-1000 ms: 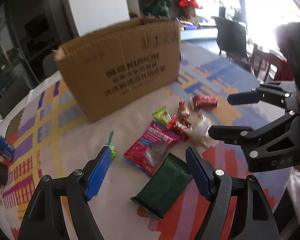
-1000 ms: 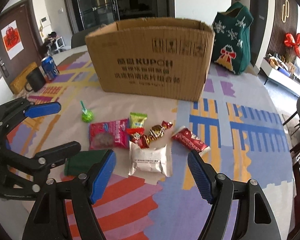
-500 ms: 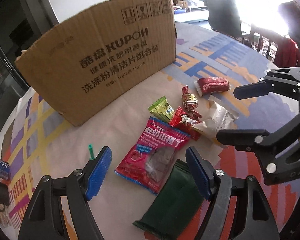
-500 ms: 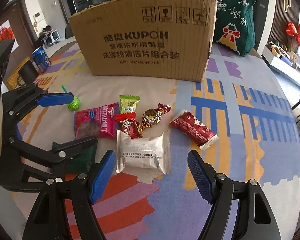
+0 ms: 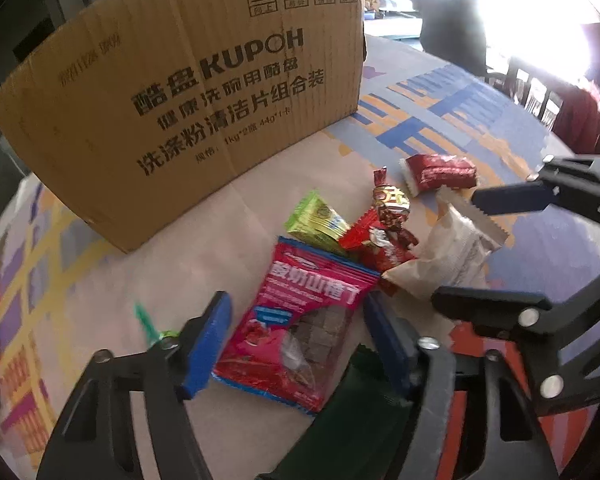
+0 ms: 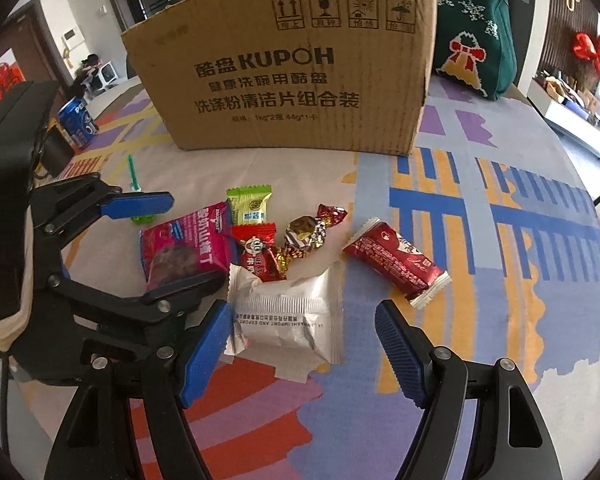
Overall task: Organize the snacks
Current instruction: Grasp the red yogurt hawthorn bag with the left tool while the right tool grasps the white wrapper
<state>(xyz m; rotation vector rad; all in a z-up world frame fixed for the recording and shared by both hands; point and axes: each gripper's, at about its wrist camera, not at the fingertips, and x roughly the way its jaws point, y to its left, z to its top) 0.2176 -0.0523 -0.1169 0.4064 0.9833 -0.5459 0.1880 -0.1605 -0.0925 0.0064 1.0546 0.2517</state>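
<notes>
A pink-red snack packet (image 5: 300,320) lies flat between the blue pads of my left gripper (image 5: 296,344). Its jaws are closing, and I see no pad pressing on the packet. The right gripper (image 6: 304,348) hangs open over a white packet (image 6: 288,312), which sits nearer its left pad. Behind these lie a green candy (image 6: 250,204), a small red candy (image 6: 258,256), a gold twisted candy (image 6: 304,232) and a dark red bar (image 6: 396,264). A dark green packet (image 5: 364,420) is partly hidden under my left gripper's right finger. The cardboard box (image 6: 292,72) stands upright behind the snacks.
A green lollipop (image 5: 148,324) lies left of the pink packet. At the table's far left are a blue soda can (image 6: 76,120) and a dark mug. A green knitted bag (image 6: 472,40) stands behind the box on the right. The tablecloth is patterned.
Both grippers have come down and closer to the snacks. The left jaws have narrowed around the pink packet. The right jaws keep the same width.
</notes>
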